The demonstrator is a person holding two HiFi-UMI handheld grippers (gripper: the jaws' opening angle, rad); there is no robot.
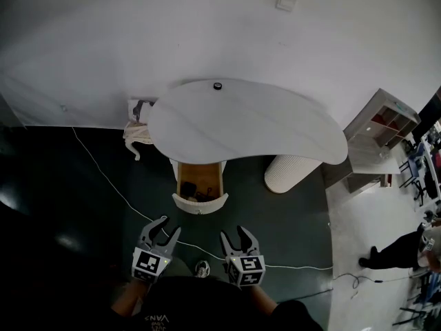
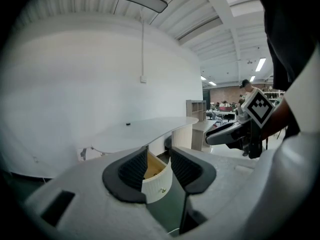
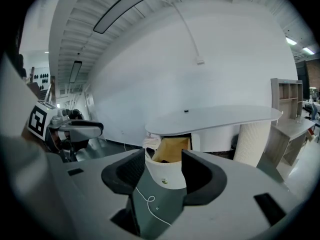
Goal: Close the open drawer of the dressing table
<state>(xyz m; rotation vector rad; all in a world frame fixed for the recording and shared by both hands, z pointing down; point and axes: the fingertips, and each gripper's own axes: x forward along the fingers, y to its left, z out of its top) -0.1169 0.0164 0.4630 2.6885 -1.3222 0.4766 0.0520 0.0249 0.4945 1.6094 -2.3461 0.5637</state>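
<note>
The open drawer (image 1: 200, 193) is seen pulled out beneath the dressing table (image 1: 248, 126) at frame centre. The left gripper (image 1: 169, 226) and right gripper (image 1: 233, 234), lower centre, are held wide and empty, short of it. The approach is judged to be in hand; next, the drawer's front must be met and pushed in.

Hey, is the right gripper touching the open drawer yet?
Apart. The head view shows dark floor between the right gripper and the drawer. The gripper's fingers stand open with nothing between them.
</note>
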